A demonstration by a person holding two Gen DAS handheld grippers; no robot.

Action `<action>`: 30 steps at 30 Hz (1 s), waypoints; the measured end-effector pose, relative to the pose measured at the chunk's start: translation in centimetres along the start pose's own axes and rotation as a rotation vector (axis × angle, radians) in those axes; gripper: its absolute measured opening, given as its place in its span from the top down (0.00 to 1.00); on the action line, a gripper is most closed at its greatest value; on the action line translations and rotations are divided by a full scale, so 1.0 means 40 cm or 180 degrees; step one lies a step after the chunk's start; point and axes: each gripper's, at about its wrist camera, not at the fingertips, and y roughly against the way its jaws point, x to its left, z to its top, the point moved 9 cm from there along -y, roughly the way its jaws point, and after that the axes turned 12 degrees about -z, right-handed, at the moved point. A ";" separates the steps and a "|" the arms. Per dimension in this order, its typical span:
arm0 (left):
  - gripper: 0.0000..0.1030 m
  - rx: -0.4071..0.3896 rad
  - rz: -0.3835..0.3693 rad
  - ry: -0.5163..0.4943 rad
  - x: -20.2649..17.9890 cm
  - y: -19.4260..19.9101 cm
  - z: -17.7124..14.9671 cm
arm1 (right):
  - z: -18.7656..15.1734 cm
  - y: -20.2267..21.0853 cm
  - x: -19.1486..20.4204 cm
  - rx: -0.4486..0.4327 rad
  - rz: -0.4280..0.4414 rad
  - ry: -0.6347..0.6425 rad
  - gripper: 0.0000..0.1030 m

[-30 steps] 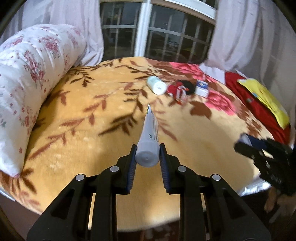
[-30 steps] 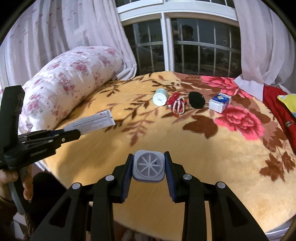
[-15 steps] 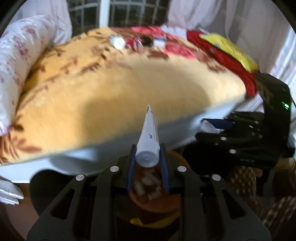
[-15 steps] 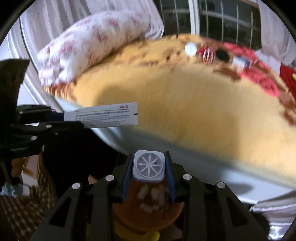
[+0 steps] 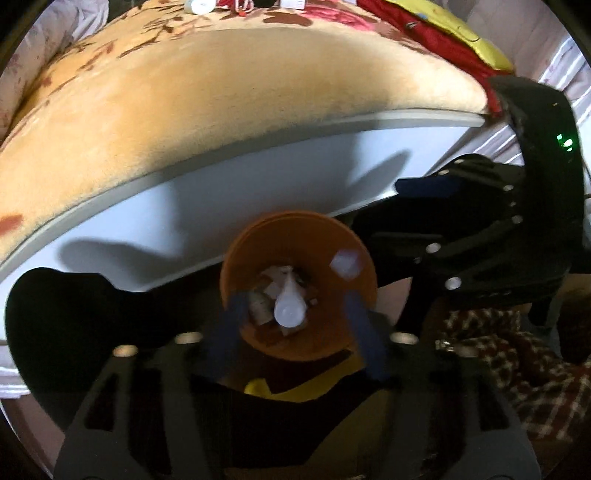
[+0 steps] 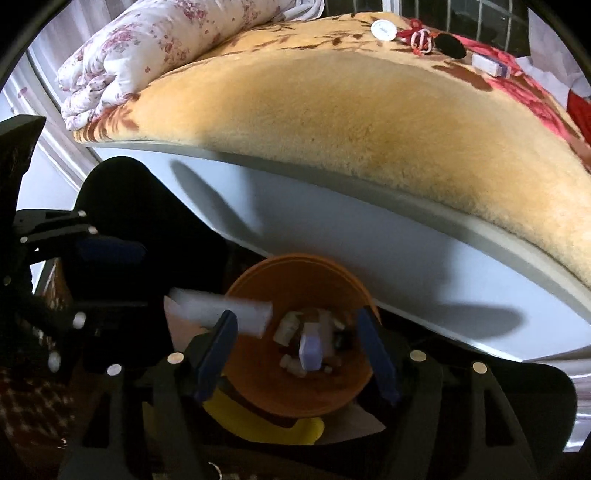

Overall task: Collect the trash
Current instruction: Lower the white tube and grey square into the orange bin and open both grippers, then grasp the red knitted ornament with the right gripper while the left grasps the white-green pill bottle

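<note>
An orange bin with scraps inside stands on the floor beside the bed, right under both grippers. My left gripper points down into it, jaws opening. The white tube hangs loose between them, clear of both pads, and drops toward the bin. My right gripper is also opening over the bin. The small lilac-grey square piece falls free between its fingers. Each gripper shows in the other's view, the right gripper and the left gripper.
The bed's white side panel and its orange floral blanket rise behind the bin. At the far edge lie a white round container, a red-and-white item, a black item and a small box. A floral pillow lies left.
Both grippers swung from above the bed down over the orange bin. Their jaws have spread, letting go of the tube and the square piece, which now fall.
</note>
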 end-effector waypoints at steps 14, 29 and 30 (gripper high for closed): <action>0.36 -0.0679 0.0076 0.0130 0.036 0.119 0.169 | 0.118 0.078 -0.106 -0.0465 -0.0181 -0.0199 0.32; 0.36 -0.1380 0.0153 0.0287 0.115 0.200 0.467 | 0.660 0.009 -0.320 -0.1012 -0.0602 -0.0324 0.30; 0.36 -0.1393 0.0156 0.0293 0.120 0.199 0.476 | 0.701 -0.016 -0.335 -0.1000 -0.0665 -0.0321 0.30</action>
